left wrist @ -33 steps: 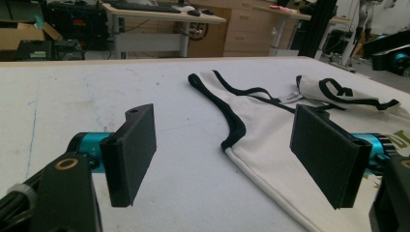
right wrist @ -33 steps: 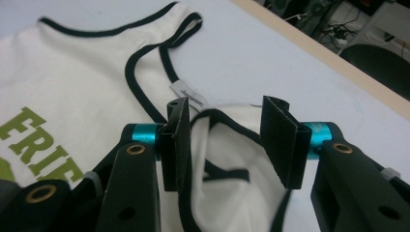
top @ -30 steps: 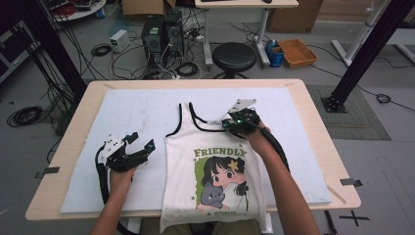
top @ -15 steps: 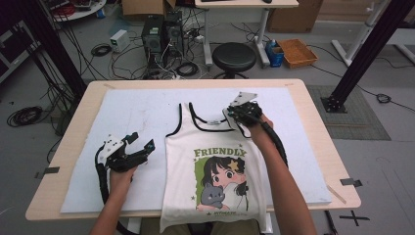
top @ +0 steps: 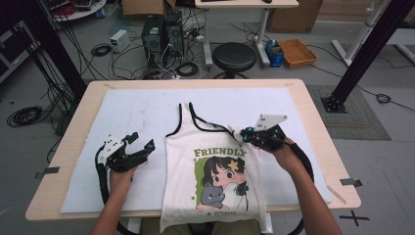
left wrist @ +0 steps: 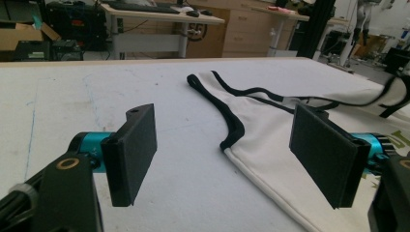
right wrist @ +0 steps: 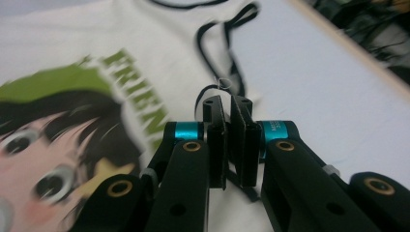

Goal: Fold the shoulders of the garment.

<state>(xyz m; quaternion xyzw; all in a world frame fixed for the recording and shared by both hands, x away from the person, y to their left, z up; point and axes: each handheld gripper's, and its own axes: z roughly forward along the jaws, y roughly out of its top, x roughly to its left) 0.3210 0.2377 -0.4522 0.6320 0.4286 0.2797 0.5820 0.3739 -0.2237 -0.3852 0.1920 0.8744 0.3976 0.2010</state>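
A white tank top point(top: 183, 196) with black trim, green "FRIENDLY" lettering and a cartoon girl print lies flat on the white mat point(top: 122, 112), its hem hanging over the near table edge. My right gripper point(top: 243, 134) is at the top's right shoulder, shut on the black-trimmed strap point(right wrist: 227, 92), which is pulled in over the shirt. In the right gripper view the jaws point(right wrist: 227, 104) stand almost together with the strap between them. My left gripper point(top: 139, 147) is open, left of the shirt's side edge point(left wrist: 251, 164), with nothing between its pads point(left wrist: 133, 150).
The mat covers most of the wooden table point(top: 318, 127). A black stool point(top: 234, 55), computer towers point(top: 161, 32) and cables stand on the floor beyond the far edge. Bare mat lies left and right of the shirt.
My right gripper has pulled the shirt's right strap toward the person and to the right, so that shoulder now lies folded in. The left gripper has stayed in place, open.
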